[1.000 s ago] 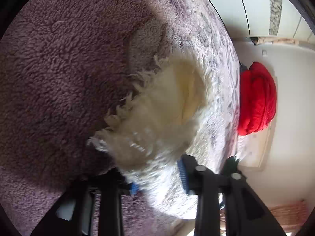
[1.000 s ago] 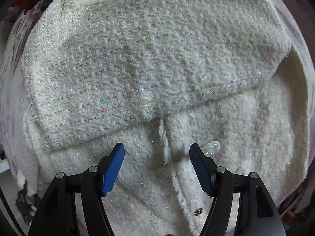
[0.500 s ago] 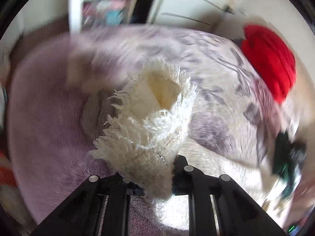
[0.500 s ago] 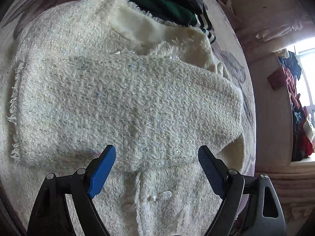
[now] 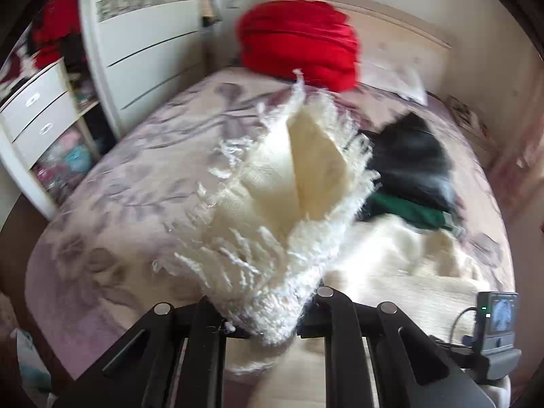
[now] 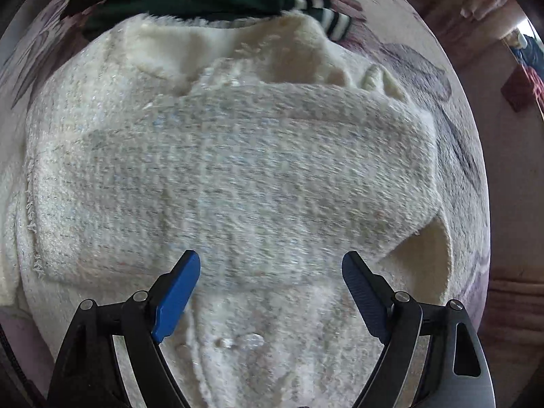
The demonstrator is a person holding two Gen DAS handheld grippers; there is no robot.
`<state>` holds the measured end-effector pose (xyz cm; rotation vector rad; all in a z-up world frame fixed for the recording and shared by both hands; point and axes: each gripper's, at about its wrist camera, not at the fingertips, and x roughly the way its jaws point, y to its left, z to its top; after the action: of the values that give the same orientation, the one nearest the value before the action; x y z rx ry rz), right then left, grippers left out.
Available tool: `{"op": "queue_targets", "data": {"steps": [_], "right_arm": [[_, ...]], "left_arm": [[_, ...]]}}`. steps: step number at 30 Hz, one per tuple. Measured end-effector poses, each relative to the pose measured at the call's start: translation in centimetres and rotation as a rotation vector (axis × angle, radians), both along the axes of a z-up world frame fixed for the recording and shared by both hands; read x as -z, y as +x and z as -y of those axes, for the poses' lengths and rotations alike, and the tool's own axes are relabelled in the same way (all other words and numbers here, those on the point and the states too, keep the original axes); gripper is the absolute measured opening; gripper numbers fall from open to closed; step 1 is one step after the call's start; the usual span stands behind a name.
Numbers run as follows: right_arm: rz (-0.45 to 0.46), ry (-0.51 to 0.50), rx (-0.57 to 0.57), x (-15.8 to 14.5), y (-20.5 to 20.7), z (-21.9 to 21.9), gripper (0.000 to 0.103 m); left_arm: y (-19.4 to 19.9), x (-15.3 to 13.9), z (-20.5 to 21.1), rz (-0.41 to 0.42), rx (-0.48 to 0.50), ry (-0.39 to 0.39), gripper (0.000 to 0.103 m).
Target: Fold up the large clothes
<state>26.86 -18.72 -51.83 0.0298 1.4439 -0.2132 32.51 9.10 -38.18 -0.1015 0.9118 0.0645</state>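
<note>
A cream tweed jacket (image 6: 238,176) lies on the bed, with one sleeve folded across its front. My right gripper (image 6: 272,285) is open and empty, hovering just above the jacket near its button line. My left gripper (image 5: 272,309) is shut on the fringed cuff of the jacket's other sleeve (image 5: 282,204) and holds it lifted above the bed, the sleeve opening facing the camera. The rest of the jacket (image 5: 401,265) lies to the right in the left wrist view.
The bed has a mauve floral cover (image 5: 136,176). A red bundle (image 5: 299,44) sits at the headboard. Dark and green clothes (image 5: 408,183) lie beyond the jacket, also in the right wrist view (image 6: 204,0). A white wardrobe and drawers (image 5: 136,44) stand left. A small device (image 5: 498,319) sits low right.
My left gripper closed on the fringed cuff and lifted it, swinging up toward the headboard. My right gripper pulled back from the jacket and stayed open.
</note>
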Motion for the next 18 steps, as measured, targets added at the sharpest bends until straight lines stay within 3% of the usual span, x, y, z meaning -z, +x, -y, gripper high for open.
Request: {"op": "queue_targets", "data": {"steps": [3, 7, 13, 16, 18], "right_arm": [[-0.022, 0.043, 0.055, -0.1, -1.5, 6.7, 0.087], [-0.044, 0.029, 0.114, 0.0, -3.4, 15.9, 0.087], [-0.082, 0.03, 0.203, 0.8, -6.8, 25.8, 0.087], [-0.086, 0.107, 0.256, 0.8, -8.3, 27.7, 0.087], [-0.079, 0.19, 0.291, 1.1, -8.4, 29.0, 0.087]], "left_arm": [[0.9, 0.9, 8.1, -0.04, 0.1, -0.061, 0.012], [2.0, 4.5, 17.9, -0.132, 0.204, -0.125, 0.012], [2.1, 10.0, 27.3, -0.298, 0.267, -0.148, 0.013], [2.1, 12.6, 30.6, -0.392, 0.288, -0.097, 0.02], [2.5, 14.3, 31.8, -0.455, 0.316, -0.084, 0.041]]}}
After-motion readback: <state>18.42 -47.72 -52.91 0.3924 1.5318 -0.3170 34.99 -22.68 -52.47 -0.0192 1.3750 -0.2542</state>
